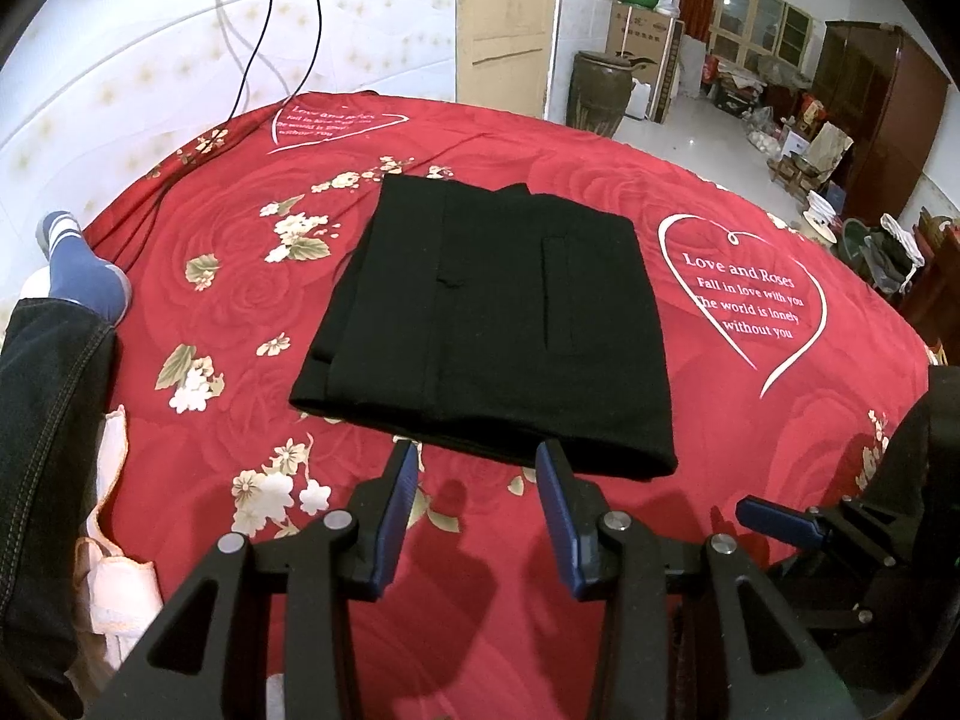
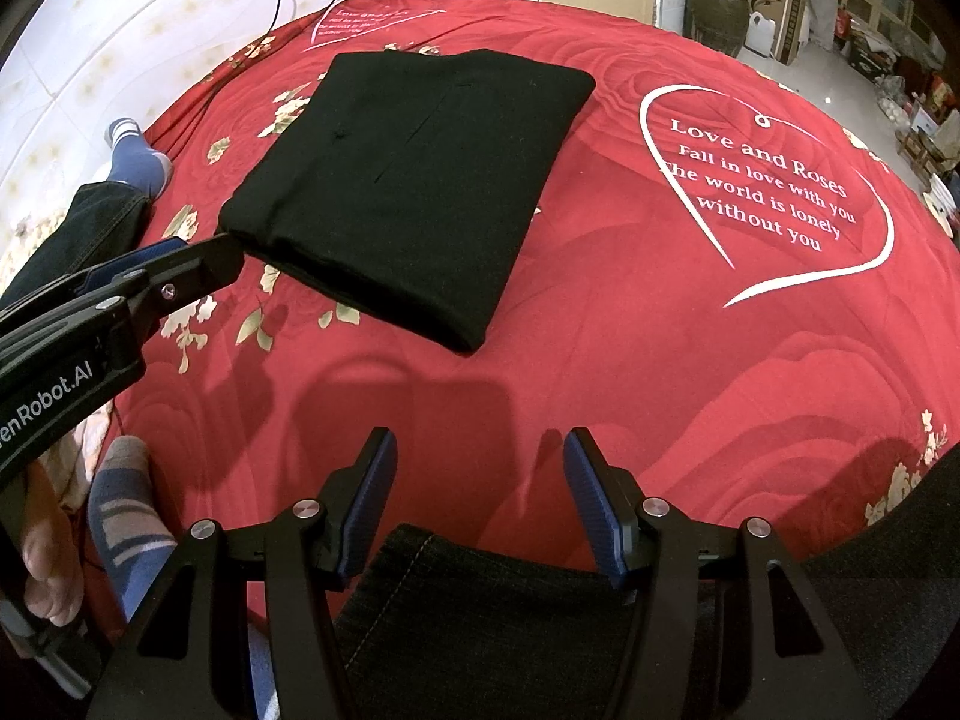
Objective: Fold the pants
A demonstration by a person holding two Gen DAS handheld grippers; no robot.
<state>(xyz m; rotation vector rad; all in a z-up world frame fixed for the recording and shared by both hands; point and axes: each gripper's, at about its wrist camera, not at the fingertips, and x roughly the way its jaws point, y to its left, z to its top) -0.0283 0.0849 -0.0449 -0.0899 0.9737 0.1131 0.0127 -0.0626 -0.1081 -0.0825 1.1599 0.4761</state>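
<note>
Black pants (image 1: 492,312) lie folded into a compact rectangle on the red bedspread (image 1: 750,450); the right wrist view shows the same pants (image 2: 408,192) further off. My left gripper (image 1: 480,459) hovers just short of the fold's near edge, open, nothing between its blue pads. My right gripper (image 2: 480,450) is open over bare red cloth, well back from the pants, nothing held. The left gripper (image 2: 174,258) appears at the left of the right wrist view, its tip near the pants' near-left corner. The right gripper's finger (image 1: 774,519) shows at the right of the left wrist view.
A person's legs in dark jeans (image 2: 510,618) and blue striped socks (image 1: 84,276) rest on the bed at left and below. Black cables (image 1: 258,30) hang on the tiled wall behind. Beyond the bed's right edge stand a clay jar (image 1: 600,93), boxes and a wooden cabinet (image 1: 876,120).
</note>
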